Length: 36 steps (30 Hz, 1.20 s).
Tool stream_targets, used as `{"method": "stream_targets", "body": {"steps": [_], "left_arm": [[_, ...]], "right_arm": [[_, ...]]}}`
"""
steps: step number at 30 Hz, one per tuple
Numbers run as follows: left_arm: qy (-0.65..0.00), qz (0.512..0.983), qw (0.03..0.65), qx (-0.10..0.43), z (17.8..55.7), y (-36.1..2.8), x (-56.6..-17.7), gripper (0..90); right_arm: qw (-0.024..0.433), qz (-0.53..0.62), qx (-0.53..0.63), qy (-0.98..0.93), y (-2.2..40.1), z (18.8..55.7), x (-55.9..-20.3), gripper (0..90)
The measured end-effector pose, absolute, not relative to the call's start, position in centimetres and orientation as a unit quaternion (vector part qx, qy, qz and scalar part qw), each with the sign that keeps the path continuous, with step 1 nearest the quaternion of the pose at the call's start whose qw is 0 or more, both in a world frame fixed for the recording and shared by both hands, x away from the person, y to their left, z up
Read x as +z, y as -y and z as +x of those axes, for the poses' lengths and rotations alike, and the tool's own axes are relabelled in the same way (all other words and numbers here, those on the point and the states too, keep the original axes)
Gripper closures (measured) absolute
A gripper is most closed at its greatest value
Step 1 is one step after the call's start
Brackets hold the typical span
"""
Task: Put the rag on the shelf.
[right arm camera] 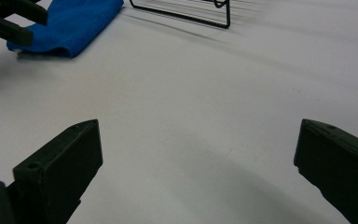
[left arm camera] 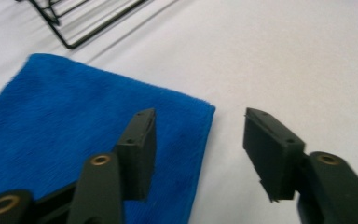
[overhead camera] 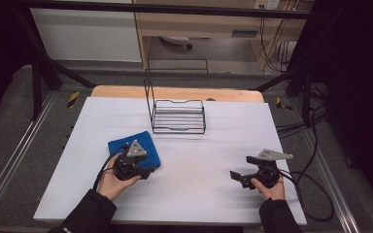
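White sheeting covers the worktop (overhead camera: 184, 194), with dark framing and loose cables around it. Your working item, the blue cloth (overhead camera: 136, 147), lies flat at left of centre, just in front of the black wire rack (overhead camera: 177, 116) and apart from it. It looks folded, judging by the thick edge seen from the right gripper view.

Your left gripper (left arm camera: 198, 149) sits over the cloth's near right corner. Its fingers (left arm camera: 140, 154) stand part-way apart: one hangs over the fabric, the other over bare sheet, with the cloth's edge running between them. Nothing is pinched yet; I see no pad pressing on the fabric.

Your right gripper (overhead camera: 239, 177) rests well apart at the right of the worktop, fingers (right arm camera: 60, 168) spread wide and holding nothing.

Risks, as I judge them:
- Closing from this height would likely catch only the top layer, so the fold opens when you lift.
- A finger dragged along the sheet could snag the covering together with the cloth.
- Grasping so near the corner leaves most of the cloth hanging; it may sweep against the rack.
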<state>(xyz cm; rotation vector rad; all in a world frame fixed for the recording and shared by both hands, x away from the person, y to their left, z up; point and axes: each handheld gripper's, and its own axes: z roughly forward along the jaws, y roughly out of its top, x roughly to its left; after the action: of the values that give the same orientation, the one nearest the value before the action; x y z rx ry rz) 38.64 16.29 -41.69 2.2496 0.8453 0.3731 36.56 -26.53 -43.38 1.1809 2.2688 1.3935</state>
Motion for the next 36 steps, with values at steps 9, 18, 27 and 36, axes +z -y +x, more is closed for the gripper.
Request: {"method": "stream_targets", "body": {"steps": [9,18,27,36], "left_arm": [[-0.328,0.873,0.327,0.151,40.3,-14.5,-43.3,62.9],[-0.331,0.874,0.323,0.15,41.0,-14.4,-44.1,74.4],[-0.325,0.874,0.329,0.152,41.4,-14.5,-44.2,85.5],[-0.317,0.864,0.37,0.124,41.2,-15.1,-43.2,87.4]], "right_arm": [[0.114,0.403,0.474,-0.775,26.5,36.6,-43.4,1.6],[0.113,0.403,0.475,-0.774,26.5,36.6,-43.4,1.7],[0.111,0.401,0.475,-0.775,26.5,36.6,-43.4,2.0],[0.109,0.399,0.478,-0.775,26.5,36.6,-43.3,2.2]]}}
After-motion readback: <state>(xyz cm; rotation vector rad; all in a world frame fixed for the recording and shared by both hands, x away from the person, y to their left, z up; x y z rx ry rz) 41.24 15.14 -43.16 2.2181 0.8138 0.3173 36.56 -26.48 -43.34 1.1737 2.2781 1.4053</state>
